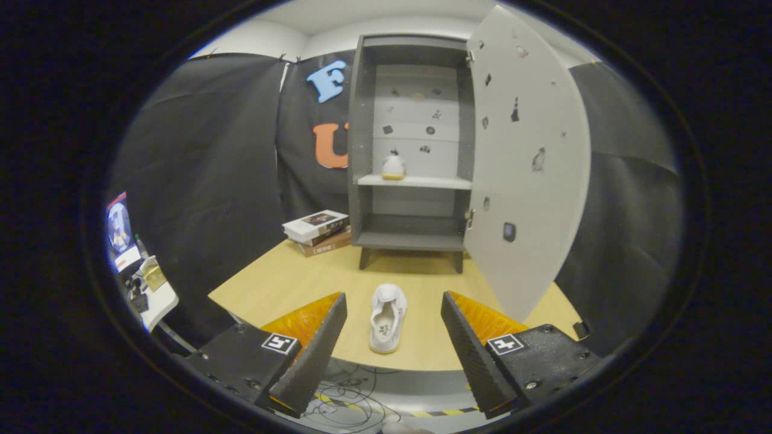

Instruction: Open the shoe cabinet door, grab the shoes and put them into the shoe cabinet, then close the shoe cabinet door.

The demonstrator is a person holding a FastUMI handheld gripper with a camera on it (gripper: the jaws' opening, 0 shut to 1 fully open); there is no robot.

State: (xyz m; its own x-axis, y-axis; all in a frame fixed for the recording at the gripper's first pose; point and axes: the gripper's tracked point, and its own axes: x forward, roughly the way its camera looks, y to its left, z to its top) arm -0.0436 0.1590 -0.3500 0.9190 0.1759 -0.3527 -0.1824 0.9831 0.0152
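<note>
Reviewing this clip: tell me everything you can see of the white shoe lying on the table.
The white shoe is a low sneaker, seemingly fabric, with dark marks on its insole. It lies upright on its sole on the wooden table, lengthwise toward the open shoe cabinet, opening up. It sits between and just ahead of the fingers of the open gripper, untouched by them. Only the table touches it.

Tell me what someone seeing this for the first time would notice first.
Probably the grey shoe cabinet standing on the wooden table, its pale door swung wide open to the right. One white shoe already sits on its middle shelf, and another white sneaker lies on the table between the open gripper fingers.
</note>
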